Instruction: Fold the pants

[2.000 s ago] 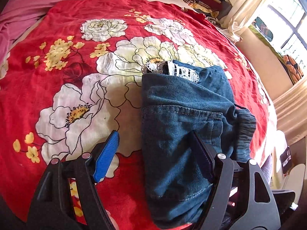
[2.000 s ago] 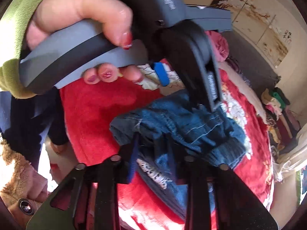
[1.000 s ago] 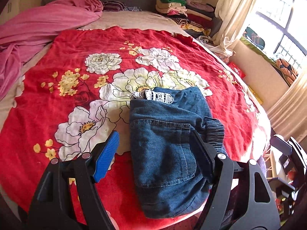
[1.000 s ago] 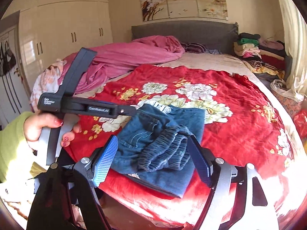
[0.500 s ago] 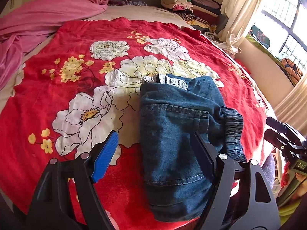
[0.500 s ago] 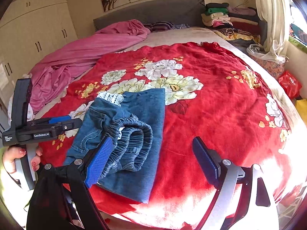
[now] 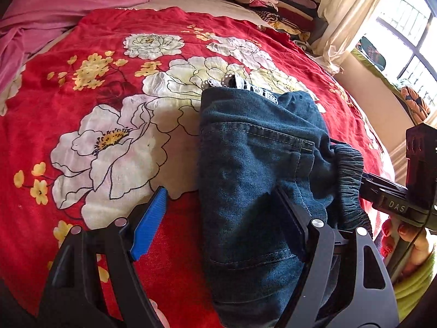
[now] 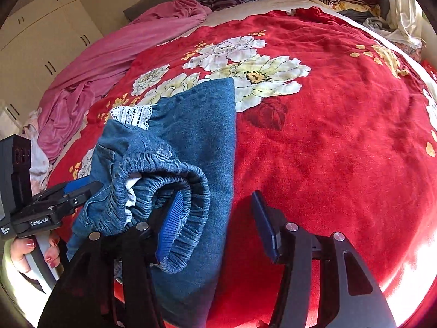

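Now both our tongs, left tongs (image 7: 218, 221) and right tongs (image 8: 218, 224), hang open and empty, back near the folded pants (image 7: 254, 164) on the bed (image 8: 327, 136); the fold looks finished, perhaps.

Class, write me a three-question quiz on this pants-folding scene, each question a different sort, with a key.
1. True or false: the left gripper has its jaws shut on the jeans.
2. What white trim shows at the jeans' far edge?
3. The jeans lie on: A) pink sheet B) red floral blanket C) clothes pile.

Key: 1. False; both it and the right gripper are open. 2. Lace. 3. B.
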### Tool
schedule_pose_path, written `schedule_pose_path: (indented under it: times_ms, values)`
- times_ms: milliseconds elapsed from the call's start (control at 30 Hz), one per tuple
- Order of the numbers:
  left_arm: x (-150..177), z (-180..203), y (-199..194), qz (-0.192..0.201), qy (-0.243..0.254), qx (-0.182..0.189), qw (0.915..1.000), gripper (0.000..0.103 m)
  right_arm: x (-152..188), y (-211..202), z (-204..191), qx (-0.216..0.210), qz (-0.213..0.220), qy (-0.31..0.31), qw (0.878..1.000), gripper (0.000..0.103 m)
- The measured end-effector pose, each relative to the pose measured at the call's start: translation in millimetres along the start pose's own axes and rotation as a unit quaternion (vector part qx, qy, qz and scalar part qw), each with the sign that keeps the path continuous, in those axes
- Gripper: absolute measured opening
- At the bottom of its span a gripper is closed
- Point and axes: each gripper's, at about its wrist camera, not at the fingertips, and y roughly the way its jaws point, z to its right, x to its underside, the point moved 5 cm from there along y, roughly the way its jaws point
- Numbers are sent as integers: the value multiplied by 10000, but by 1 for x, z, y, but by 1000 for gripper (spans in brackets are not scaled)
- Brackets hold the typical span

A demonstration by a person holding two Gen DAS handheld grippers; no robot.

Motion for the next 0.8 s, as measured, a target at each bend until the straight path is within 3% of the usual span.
schedule_pose_path:
  times_ms: [400,567,700,800]
  values:
    - [-4,0,7,4,-28,-28,10000,70,-11,16,-1,-246,-52,19,9997,50]
    - [-4,1,9,12,-52,-7,10000,69,-10,14,-7,-436,12,-37,9990,31]
    - [-4,9,9,7,-37,125,9999,52,-8,10,-10,-433,114,-21,9990,27]
    - [-5,14,10,-7,27,145,9999,51,-8,8,-11,-387,148,-45,9991,26]
